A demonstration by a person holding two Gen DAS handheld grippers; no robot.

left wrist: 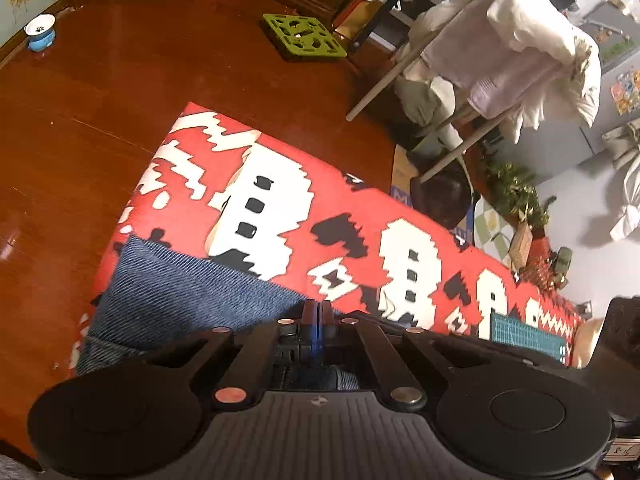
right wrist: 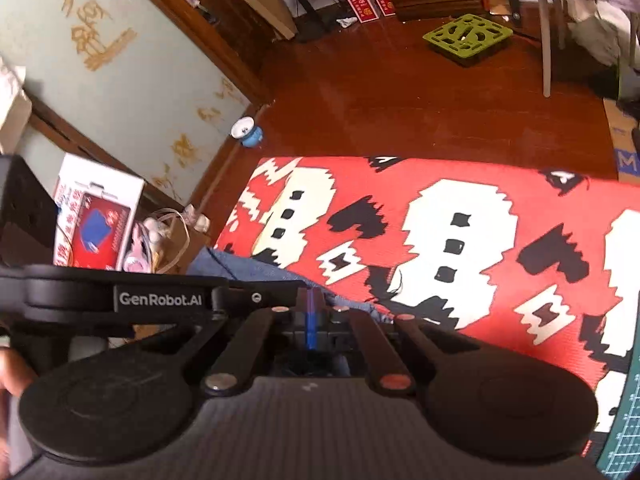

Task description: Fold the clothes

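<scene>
left gripper (left wrist: 319,312) fingers pressed together, clamped on blue denim garment (left wrist: 176,300). right gripper (right wrist: 311,308) likewise pinched onto the same denim (right wrist: 256,270). garment lies on red patterned mat (left wrist: 320,200), at its end nearest the pet bowl (left wrist: 40,32); long axis cannot be determined.

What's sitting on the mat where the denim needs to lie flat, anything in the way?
Nothing visible. Both grippers, left and right, are shut on the denim garment, and the patterned mat ahead of it is bare; the green cutting mat lies at its far end.
</scene>
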